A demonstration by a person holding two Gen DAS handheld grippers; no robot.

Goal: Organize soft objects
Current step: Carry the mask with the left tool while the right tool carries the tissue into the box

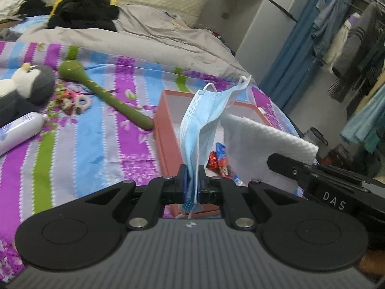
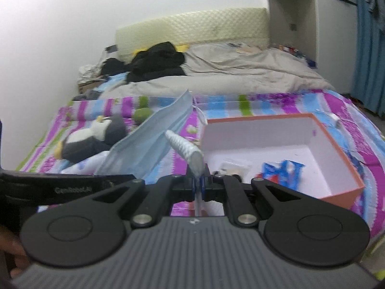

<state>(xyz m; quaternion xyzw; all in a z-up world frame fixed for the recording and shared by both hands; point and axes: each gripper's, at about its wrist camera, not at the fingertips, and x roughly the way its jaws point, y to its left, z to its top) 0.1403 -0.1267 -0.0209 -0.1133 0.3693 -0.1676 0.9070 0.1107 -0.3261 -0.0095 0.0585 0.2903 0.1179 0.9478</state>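
Above striped bedspread, creased blue mask

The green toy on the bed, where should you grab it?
Grab the green toy on its thin stalk, coming down from above. It lies flat on the bedsheet, and the stalk is narrow enough for the fingers, while the round head looks too wide. Both grippers are full now.

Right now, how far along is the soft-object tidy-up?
Done: only snack packets lie in the open box.
In hand: left gripper clamps the blue mask; right gripper clamps a white cloth.
Left: plush penguin and green plush remain on the bedspread.
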